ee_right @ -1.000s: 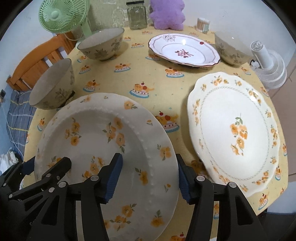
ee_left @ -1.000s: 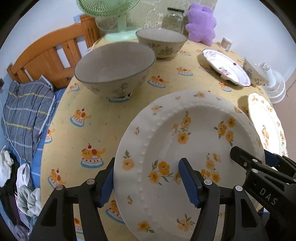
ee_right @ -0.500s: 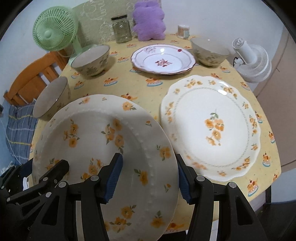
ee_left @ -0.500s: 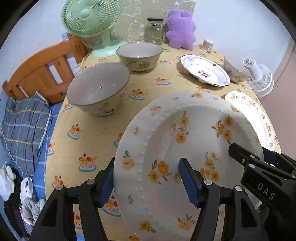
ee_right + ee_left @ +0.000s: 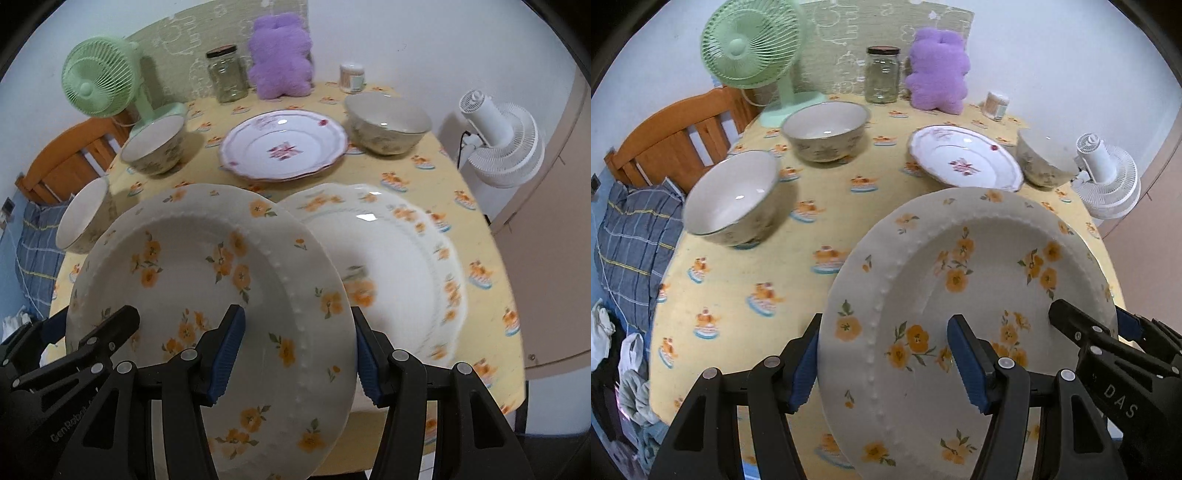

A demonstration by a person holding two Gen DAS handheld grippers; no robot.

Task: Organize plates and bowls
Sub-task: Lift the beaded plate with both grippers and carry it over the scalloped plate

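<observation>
1. Plates and bowls share a round tabletop (image 5: 713, 280) under a yellow cloth printed with small cakes.
2. One deep plate with orange flowers and a beaded rim (image 5: 960, 302) is clear of the cloth, tilted, above the near edge of the tabletop.
3. At that plate's left rim the left gripper (image 5: 886, 365) is clamped, one blue pad under the rim and one on the inner face.
4. At the plate's right rim the right gripper (image 5: 295, 354) grips in the same way, its jaws partly closed on the rim.
5. A scalloped plate with orange flowers (image 5: 406, 266) lies flat at the right edge, partly behind the held plate and blurred.
6. A white plate with pink flowers (image 5: 284, 147) lies past the middle of the tabletop.
7. Three bowls stand upright: one at the left edge (image 5: 733, 197), one toward the far left (image 5: 827, 131), one toward the far right (image 5: 388, 122).
8. Along the far edge stand a green fan (image 5: 753, 40), a glass jar (image 5: 882, 74), a purple plush toy (image 5: 938, 74) and a small round container (image 5: 996, 105).
9. A white fan (image 5: 502, 147) stands beyond the right edge, a wooden chair (image 5: 676, 144) beyond the left.
</observation>
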